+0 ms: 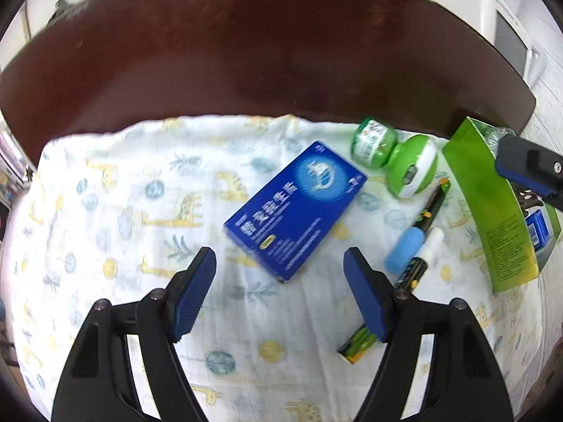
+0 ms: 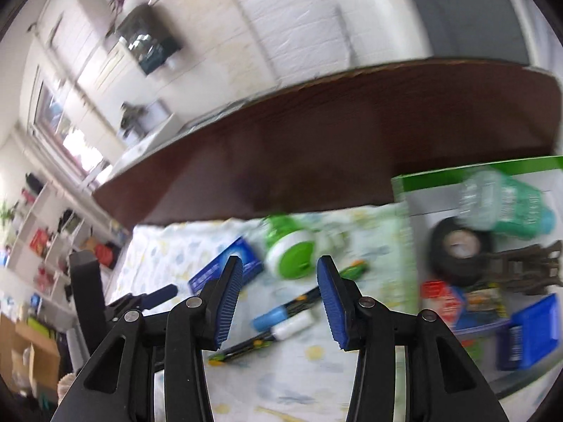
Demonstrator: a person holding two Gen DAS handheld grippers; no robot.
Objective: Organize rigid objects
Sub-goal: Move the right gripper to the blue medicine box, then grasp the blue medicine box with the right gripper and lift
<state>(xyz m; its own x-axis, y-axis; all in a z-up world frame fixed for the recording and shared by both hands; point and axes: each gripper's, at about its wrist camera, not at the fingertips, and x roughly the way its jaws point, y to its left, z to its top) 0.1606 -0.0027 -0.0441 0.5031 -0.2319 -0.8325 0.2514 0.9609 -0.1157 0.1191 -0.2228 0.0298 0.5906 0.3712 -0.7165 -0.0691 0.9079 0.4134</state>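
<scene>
A blue medicine box (image 1: 295,207) lies on a patterned cloth (image 1: 116,218). My left gripper (image 1: 279,256) hovers open just before the box's near end, touching nothing. To the right lie a green jar (image 1: 373,139), a green-and-white round device (image 1: 411,167), a blue-capped marker (image 1: 404,249) and a white-capped marker (image 1: 434,239). A green carton tray (image 1: 471,176) stands at the far right. My right gripper (image 2: 280,263) is open and empty, above the markers (image 2: 281,320) and the round device (image 2: 292,253), left of the tray (image 2: 475,168).
The tray holds a black tape roll (image 2: 457,249), a clear green bottle (image 2: 503,204), a blue box (image 2: 527,330) and a brown piece (image 2: 520,267). A small green packet (image 1: 355,346) lies by my left gripper's right finger. Dark wooden table (image 1: 264,52) stretches beyond the cloth.
</scene>
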